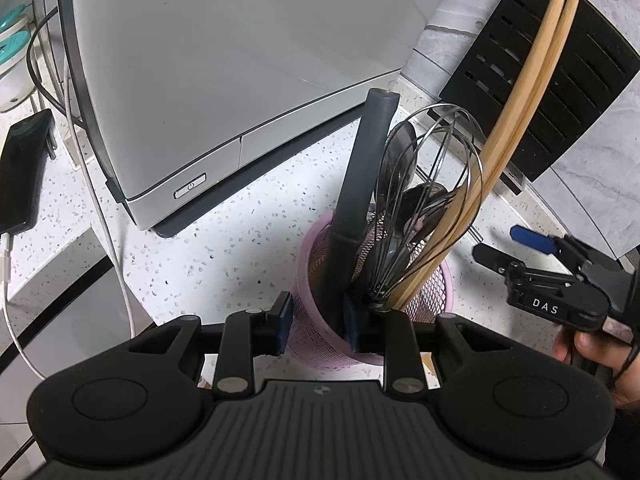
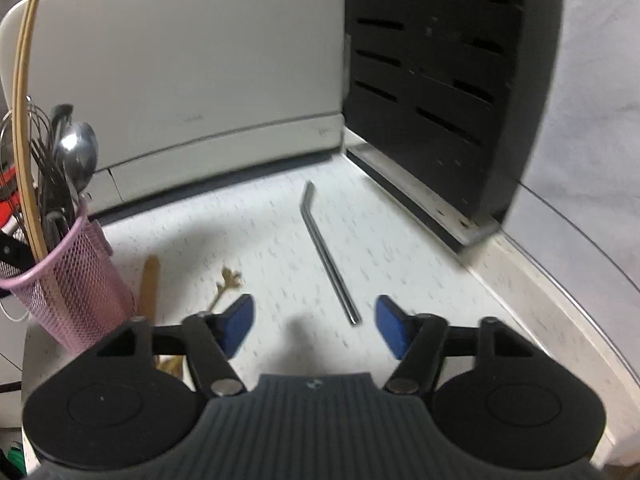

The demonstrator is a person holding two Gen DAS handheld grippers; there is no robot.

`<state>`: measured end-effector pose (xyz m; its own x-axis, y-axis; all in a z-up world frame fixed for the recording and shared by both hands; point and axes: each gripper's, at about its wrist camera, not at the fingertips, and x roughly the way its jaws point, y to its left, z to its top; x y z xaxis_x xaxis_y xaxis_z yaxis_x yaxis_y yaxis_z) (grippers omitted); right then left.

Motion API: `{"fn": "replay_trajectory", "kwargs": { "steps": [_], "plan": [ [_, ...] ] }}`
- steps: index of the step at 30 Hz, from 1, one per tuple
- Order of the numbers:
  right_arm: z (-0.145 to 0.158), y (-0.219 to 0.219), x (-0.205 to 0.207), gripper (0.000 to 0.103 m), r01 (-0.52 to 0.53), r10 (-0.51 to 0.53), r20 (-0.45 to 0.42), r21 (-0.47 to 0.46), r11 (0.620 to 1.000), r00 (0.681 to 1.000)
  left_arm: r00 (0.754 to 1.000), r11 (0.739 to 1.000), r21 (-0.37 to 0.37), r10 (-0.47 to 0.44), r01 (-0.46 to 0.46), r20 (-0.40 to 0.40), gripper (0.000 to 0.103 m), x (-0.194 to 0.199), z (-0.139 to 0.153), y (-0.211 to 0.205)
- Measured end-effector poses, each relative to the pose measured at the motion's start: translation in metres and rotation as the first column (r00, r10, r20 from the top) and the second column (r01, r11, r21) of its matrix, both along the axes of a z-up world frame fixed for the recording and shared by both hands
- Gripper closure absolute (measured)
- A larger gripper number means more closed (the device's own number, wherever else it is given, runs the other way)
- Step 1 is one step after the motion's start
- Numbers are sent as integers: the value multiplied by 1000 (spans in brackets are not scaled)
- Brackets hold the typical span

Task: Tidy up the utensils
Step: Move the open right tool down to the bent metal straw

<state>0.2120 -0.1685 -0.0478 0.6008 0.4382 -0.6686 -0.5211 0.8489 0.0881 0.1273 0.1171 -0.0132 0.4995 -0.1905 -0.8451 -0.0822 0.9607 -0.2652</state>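
A pink mesh holder (image 1: 432,300) stands on the speckled counter with a wire whisk (image 1: 432,184), long wooden chopsticks (image 1: 516,112), a thick grey handle (image 1: 368,168) and spoons in it. My left gripper (image 1: 316,328) is shut on its near rim, one pad outside the mesh and one inside. A bent metal straw (image 2: 326,248) lies on the counter. My right gripper (image 2: 316,328) is open just above the counter, with the straw's near end lying between its blue pads, closer to the right one and untouched. The holder (image 2: 68,280) stands to its left.
A black knife block (image 2: 440,80) rises at the right and a white appliance (image 1: 240,60) stands behind the holder. A wooden stick (image 2: 149,284) and a small tan piece (image 2: 226,280) lie beside the holder. A phone (image 1: 24,168) with cables lies far left.
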Motion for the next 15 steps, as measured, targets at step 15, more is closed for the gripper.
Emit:
{"fn": "replay_trajectory", "kwargs": {
  "steps": [15],
  "plan": [
    [-22, 33, 62, 30, 23, -22, -98, 15, 1000, 995, 1000, 1000, -14, 0, 0, -1, 69, 0, -1, 4]
  ]
}}
